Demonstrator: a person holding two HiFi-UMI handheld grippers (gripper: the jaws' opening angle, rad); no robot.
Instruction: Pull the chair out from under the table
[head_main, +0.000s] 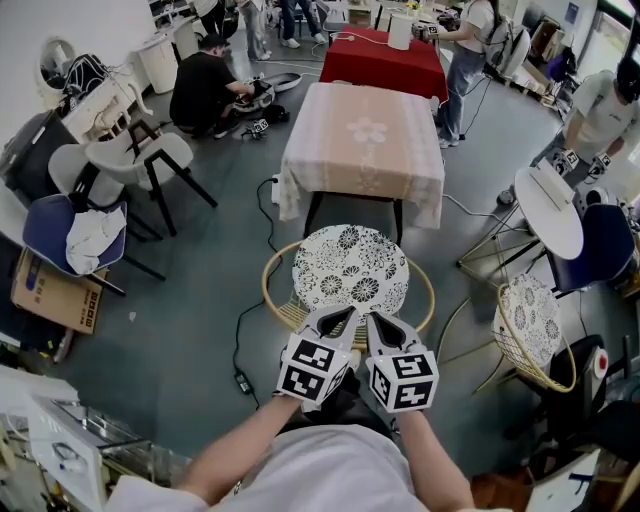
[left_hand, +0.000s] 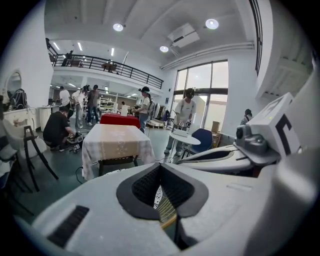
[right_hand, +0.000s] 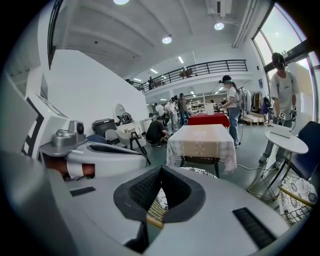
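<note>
Two grips: left claw (head_main: 347, 316), right claw (head_main: 376, 321) clamp wicker chair (head_main: 289, 314); round floral cushion (head_main: 350, 265).

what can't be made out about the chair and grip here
- Legs of the round rattan chair with floral cushion: head view, hidden under its seat.
- Near rim at the grip: head view, covered by left gripper and right gripper.
- Most of the chair: gripper views, blocked by the jaws.

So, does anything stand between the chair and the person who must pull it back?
Nothing solid shows. Left claw and right claw are shut on the near rim of the chair. Only a black cable lies on the floor at its left; a leg might catch it.
</note>
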